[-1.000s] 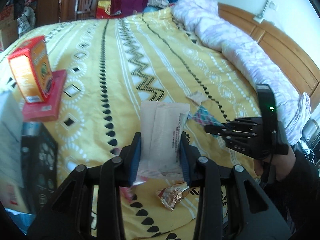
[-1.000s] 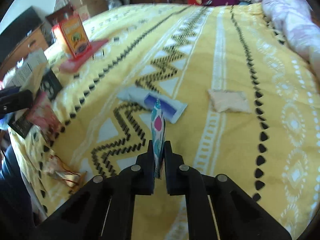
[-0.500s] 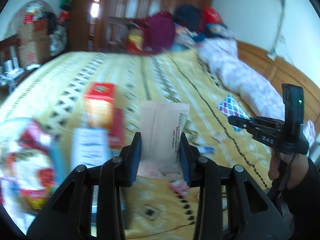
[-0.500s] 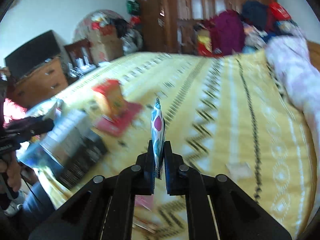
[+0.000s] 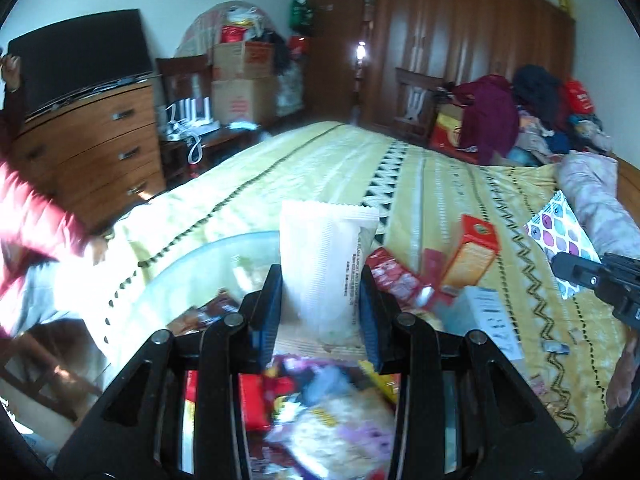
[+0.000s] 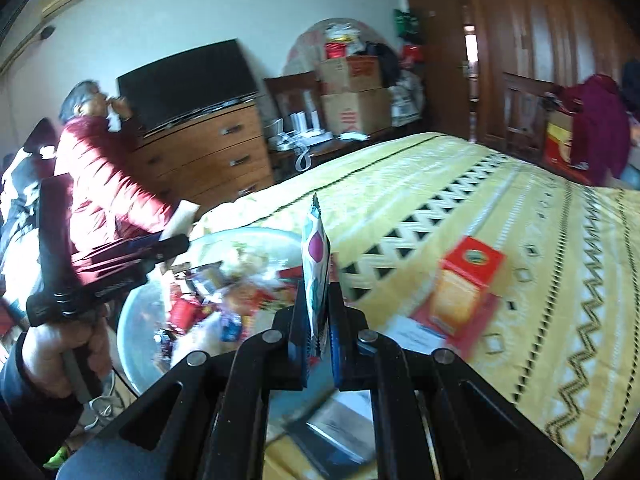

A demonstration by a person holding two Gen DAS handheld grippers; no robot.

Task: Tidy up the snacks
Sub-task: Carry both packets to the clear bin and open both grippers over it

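I am holding a white packet [image 5: 326, 264] upright in the left tongs [image 5: 320, 312]; the pads are pressing on its two side edges, so the tongs are standing partly open around it. The packet's lower end is dropping out of sight behind the pads, and its print is too small for me to read.

I am holding a dotted sachet [image 6: 316, 280] edge-on in the right tongs [image 6: 318, 328], which are closed almost fully on it. From the left wrist view the same sachet [image 5: 560, 236] is showing its flat face, with the right tongs [image 5: 596, 280] cut off by the frame edge.

Both packets are hanging above a clear bowl [image 6: 136, 320] at the near corner of the bed [image 6: 480, 200]. The bowl's contents are blurring into red, purple and yellow patches; I cannot tell the single snacks apart. The bowl's near rim is hidden behind the tongs in both views.

A red-orange box [image 6: 464, 284] is standing on the bed beside the bowl, smeared by motion. A white carton [image 5: 490, 320] is lying just beside it, partly covered.

A person in a red jacket [image 6: 100, 184] is standing by the dresser [image 6: 208, 152]; in the left view only a blurred sleeve is showing.
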